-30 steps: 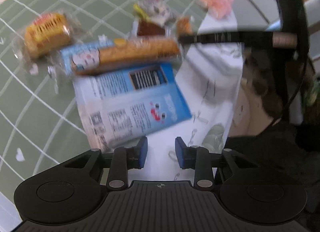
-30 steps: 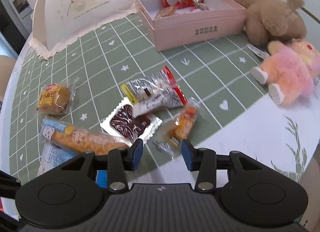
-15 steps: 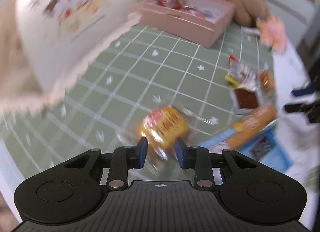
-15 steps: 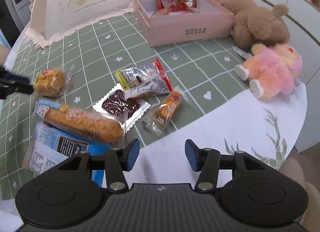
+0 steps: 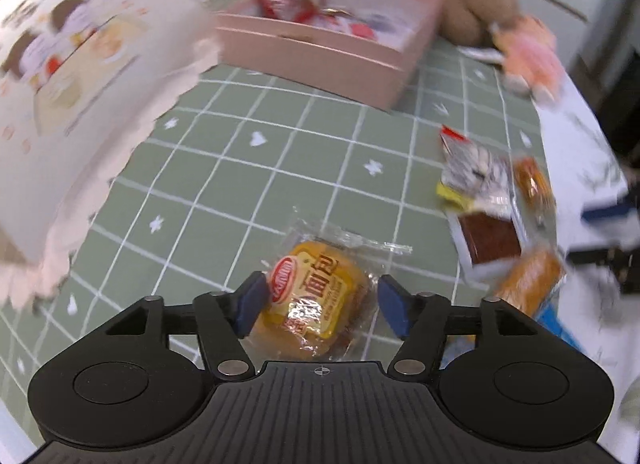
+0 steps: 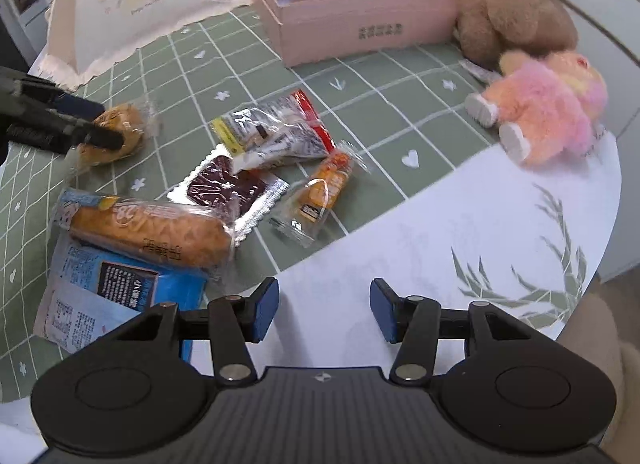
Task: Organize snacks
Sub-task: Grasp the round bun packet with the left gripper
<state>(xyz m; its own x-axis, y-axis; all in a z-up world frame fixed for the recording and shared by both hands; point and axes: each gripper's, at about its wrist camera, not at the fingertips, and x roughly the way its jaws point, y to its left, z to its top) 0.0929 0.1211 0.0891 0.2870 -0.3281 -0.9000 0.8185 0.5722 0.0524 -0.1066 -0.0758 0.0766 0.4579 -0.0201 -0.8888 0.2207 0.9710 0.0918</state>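
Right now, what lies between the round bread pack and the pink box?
Only bare green tablecloth between bread pack and pink box, per the left wrist view.

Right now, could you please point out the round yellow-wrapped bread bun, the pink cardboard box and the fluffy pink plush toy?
bread bun (image 5: pixel 316 304), left wrist view, printed wrapper top.
pink box (image 6: pixel 360 30), right wrist view, front wall.
pink plush toy (image 6: pixel 548 112), right wrist view, body.

Both views are brightly and evenly lit by soft daylight, with only faint shadows under the snacks. The left wrist view is smeared by motion: the food cover (image 5: pixel 80 76), pink box (image 5: pixel 320 48) and plush toys (image 5: pixel 520 44) blur, while the wrapped bun (image 5: pixel 316 304) stays fairly sharp, with glare on its wrapper. The right wrist view is crisper; foil packets (image 6: pixel 276 136) glint. Fisheye bending curves the desk (image 6: pixel 440 232) grid lines toward the edges.
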